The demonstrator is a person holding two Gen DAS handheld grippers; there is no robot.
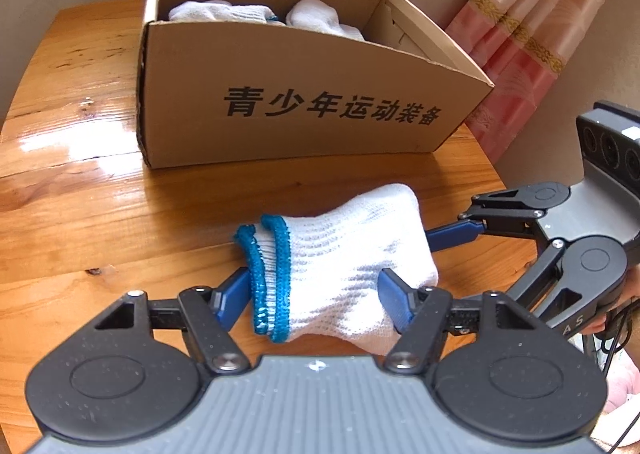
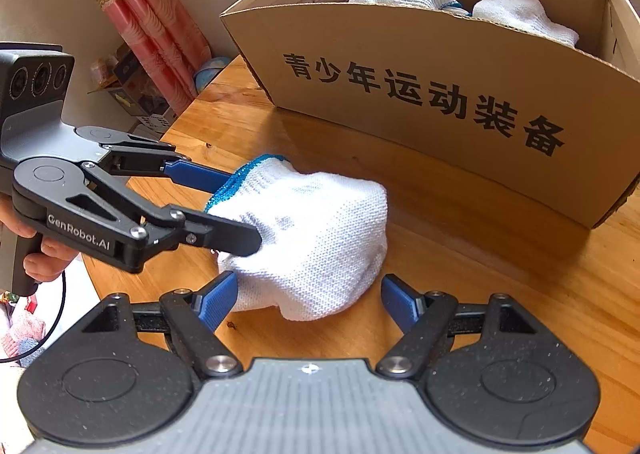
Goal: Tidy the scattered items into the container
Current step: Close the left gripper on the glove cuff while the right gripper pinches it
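A folded pair of white knit gloves with blue cuffs [image 1: 340,254] lies on the wooden table in front of the cardboard box [image 1: 304,101]. My left gripper [image 1: 316,294] straddles the cuff end, jaws wide, fingers beside the fabric. My right gripper [image 2: 308,294] is open around the other end of the gloves [image 2: 316,238], jaws wide. In the right wrist view the left gripper's fingers [image 2: 224,234] touch the cuff side. The box [image 2: 420,93] holds other white gloves [image 2: 520,13].
The round wooden table [image 1: 80,193] ends close to the right of the gloves. A pink curtain [image 1: 532,33] hangs behind the box. Clutter lies on the floor by the curtain [image 2: 132,89].
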